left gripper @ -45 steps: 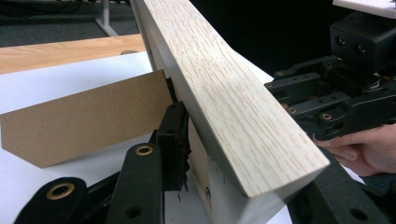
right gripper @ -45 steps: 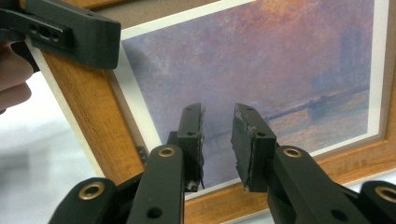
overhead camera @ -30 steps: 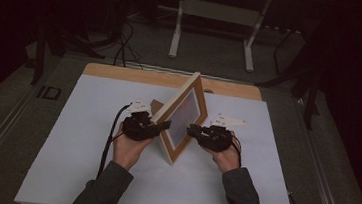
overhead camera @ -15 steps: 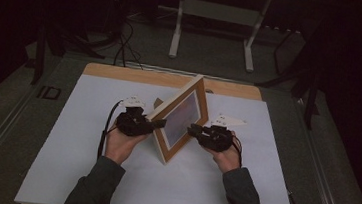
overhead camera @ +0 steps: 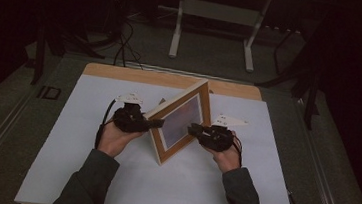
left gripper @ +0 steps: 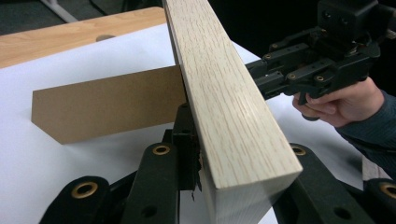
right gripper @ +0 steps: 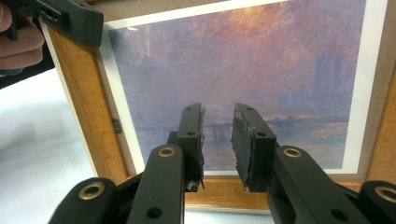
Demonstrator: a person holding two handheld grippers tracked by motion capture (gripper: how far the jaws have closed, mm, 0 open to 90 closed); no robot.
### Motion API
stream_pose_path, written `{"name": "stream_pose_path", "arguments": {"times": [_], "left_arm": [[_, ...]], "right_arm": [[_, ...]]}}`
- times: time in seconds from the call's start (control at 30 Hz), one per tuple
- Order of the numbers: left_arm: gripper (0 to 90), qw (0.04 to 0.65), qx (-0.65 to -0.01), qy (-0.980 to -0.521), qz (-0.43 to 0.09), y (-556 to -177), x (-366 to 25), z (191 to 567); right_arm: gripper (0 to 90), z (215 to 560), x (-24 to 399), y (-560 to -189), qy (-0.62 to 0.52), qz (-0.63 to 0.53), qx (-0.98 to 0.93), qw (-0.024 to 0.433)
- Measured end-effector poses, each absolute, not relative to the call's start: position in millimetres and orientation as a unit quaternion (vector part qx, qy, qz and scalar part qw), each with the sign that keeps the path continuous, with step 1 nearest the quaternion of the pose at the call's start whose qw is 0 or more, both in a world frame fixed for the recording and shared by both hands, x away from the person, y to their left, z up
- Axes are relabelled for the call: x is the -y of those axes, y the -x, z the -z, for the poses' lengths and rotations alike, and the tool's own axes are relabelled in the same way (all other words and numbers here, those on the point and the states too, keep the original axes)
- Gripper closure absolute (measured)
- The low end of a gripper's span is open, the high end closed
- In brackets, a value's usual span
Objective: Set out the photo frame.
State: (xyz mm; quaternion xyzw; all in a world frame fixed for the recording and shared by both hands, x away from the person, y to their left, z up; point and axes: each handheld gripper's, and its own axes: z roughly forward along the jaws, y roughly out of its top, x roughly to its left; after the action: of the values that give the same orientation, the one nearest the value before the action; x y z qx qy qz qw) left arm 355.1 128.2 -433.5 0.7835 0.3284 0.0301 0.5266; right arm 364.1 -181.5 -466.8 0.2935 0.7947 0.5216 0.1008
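A wooden picture frame [overhead camera: 179,98] stands tilted on the white sheet [overhead camera: 63,161], its hazy purple print [overhead camera: 183,118] turned toward the right hand. My left gripper [overhead camera: 156,123] is shut on the frame's left side bar [left gripper: 224,93], with one jaw against the back. A brown card stand [left gripper: 107,107] sticks out behind the frame. My right gripper [overhead camera: 192,129] faces the print [right gripper: 243,60] and is open [right gripper: 218,121], the fingertips close to the lower bar [right gripper: 219,193] with nothing between them. In the left gripper view, the right gripper [left gripper: 261,74] hovers beyond the frame.
The white sheet covers a wooden table whose bare strip [overhead camera: 121,73] runs along the back. Beyond the table stand a metal rack's legs [overhead camera: 211,29], and cables [overhead camera: 124,46] lie on the dark floor. The surroundings are dim.
The left hand has drawn the frame's gripped side leftward, swinging the frame so more of its print faces the right gripper. The right hand has stayed put.
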Motion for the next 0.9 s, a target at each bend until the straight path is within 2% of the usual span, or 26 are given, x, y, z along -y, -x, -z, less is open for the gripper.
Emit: {"name": "stream_pose_path", "arguments": {"times": [0.73, 0.87, 0.9], "left_arm": [[73.2, 0.530, -0.268, -0.803, 0.048, -374.5, -143.1, 434.8], [73.0, 0.536, -0.280, -0.796, 0.032, -371.3, -141.8, 435.4], [70.5, 0.540, -0.286, -0.791, 0.027, -370.2, -142.1, 434.8]], "right_arm": [[72.8, 467.6, 179.6, -364.1, -0.293, -0.522, -0.795, 0.099], [72.8, 467.6, 180.0, -364.2, -0.294, -0.522, -0.795, 0.099], [72.8, 467.6, 180.3, -364.2, -0.294, -0.521, -0.795, 0.100]]}}
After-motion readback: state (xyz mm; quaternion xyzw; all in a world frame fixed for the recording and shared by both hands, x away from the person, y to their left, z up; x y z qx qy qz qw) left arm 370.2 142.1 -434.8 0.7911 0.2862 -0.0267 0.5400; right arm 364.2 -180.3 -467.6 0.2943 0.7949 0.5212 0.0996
